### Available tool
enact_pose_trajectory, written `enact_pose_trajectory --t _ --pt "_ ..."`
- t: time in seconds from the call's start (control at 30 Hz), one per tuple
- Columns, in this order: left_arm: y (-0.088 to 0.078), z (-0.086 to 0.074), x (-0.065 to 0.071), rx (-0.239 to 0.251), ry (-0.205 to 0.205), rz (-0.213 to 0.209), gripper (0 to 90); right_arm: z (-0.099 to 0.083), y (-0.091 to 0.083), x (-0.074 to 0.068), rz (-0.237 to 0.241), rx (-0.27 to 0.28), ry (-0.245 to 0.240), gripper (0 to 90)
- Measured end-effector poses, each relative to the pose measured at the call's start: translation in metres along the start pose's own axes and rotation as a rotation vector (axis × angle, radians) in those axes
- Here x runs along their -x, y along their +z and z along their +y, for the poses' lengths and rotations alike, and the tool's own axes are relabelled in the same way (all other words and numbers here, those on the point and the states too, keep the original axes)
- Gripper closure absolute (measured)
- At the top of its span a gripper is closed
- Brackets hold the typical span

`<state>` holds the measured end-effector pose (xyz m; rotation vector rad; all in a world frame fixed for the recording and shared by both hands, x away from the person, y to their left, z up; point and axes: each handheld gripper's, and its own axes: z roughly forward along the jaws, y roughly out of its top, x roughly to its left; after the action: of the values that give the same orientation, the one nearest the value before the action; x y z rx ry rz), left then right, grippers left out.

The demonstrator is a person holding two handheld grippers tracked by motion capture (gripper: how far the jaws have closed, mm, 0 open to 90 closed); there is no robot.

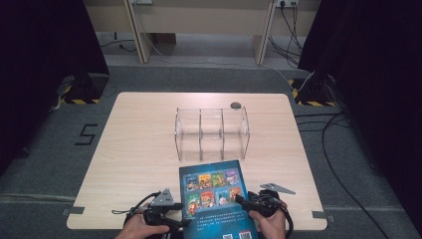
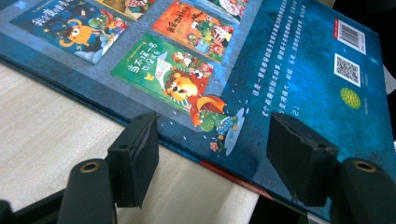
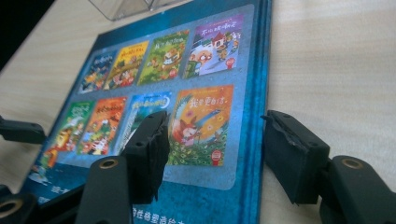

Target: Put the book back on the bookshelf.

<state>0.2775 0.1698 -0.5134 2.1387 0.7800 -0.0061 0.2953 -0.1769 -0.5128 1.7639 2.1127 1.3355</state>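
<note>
"5" on floor (image 1: 87, 134)

Your book (image 1: 215, 196) lies flat on the table (image 1: 139, 149) at the near edge, just in front of the three-bay clear organizer (image 1: 211, 132). Your left gripper (image 1: 181, 224) sits at the book's left edge and your right gripper (image 1: 244, 201) at its right edge. A three-cornered plate (image 1: 277, 188) lies on the table just right of the book, and a small round disc (image 1: 235, 105) rests behind the organizer.

The book (image 1: 214, 196) has a deep blue back cover bearing two rows of small bright cover pictures in orange, green, yellow and purple, with white text and black-and-white codes at the lower frame. The organiser (image 1: 211, 132) is clear; the table (image 1: 139, 144) pale wood-grain; a small round thing (image 1: 235, 105), upper centre, looks dark grey.
</note>
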Motion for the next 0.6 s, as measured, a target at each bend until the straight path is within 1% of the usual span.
enact_pose_trajectory --t 0.03,0.07,0.13,0.17,0.2,0.23,0.27,0.3,0.33,0.37,0.43,0.47,0.5,0.53,0.57,0.6 --pt "0.0 0.0 0.0 0.0 0.0 0.0 33.8 -0.001 -0.001 0.001 0.012 0.01 0.032 42.4" --pt "0.0 -0.001 -0.001 0.009 -0.008 -0.003 34.0 -0.002 -0.001 0.003 0.019 0.016 0.05 43.3" --pt "0.0 -0.001 0.0 0.015 -0.013 0.001 34.3 -0.002 -0.003 0.006 0.039 0.012 0.072 43.5" --pt "0.0 -0.001 0.0 0.015 -0.013 0.001 34.3 -0.002 -0.003 0.006 0.039 0.012 0.072 43.5" --pt "0.001 -0.001 0.001 0.017 -0.01 0.005 33.8 -0.002 -0.005 0.008 0.058 0.005 0.099 44.0" --pt "0.001 -0.001 0.001 0.017 -0.01 0.005 33.6 -0.002 -0.005 0.008 0.058 0.005 0.099 44.0" --pt "0.001 -0.001 0.001 0.02 -0.014 0.004 33.6 -0.003 -0.006 0.009 0.066 0.006 0.12 44.4" --pt "0.001 -0.002 0.001 0.024 -0.018 0.004 33.1 -0.004 -0.007 0.011 0.087 0.01 0.154 46.2" --pt "0.001 -0.002 0.001 0.027 -0.02 0.005 32.6 -0.008 -0.007 0.015 0.165 -0.014 0.254 51.1" --pt "0.001 -0.002 0.001 0.026 -0.021 0.005 32.2 -0.011 -0.004 0.016 0.22 -0.016 0.302 51.2" --pt "0.001 -0.002 0.0 0.027 -0.022 0.004 33.0 -0.011 -0.004 0.016 0.221 -0.023 0.306 52.2" --pt "0.001 -0.001 -0.001 0.029 -0.036 -0.004 33.2 -0.009 -0.006 0.016 0.209 -0.045 0.267 53.7" --pt "0.001 -0.001 -0.001 0.029 -0.036 -0.004 32.8 -0.009 -0.006 0.016 0.209 -0.045 0.267 53.7" --pt "0.001 -0.002 -0.002 0.028 -0.026 -0.008 32.0 -0.007 -0.006 0.017 0.238 -0.049 0.243 53.3" --pt "0.001 -0.002 -0.002 0.028 -0.026 -0.008 31.5 -0.007 -0.006 0.017 0.238 -0.049 0.243 53.3" --pt "0.001 -0.001 -0.002 0.029 -0.028 -0.012 31.2 -0.007 -0.006 0.017 0.269 -0.062 0.24 53.8"
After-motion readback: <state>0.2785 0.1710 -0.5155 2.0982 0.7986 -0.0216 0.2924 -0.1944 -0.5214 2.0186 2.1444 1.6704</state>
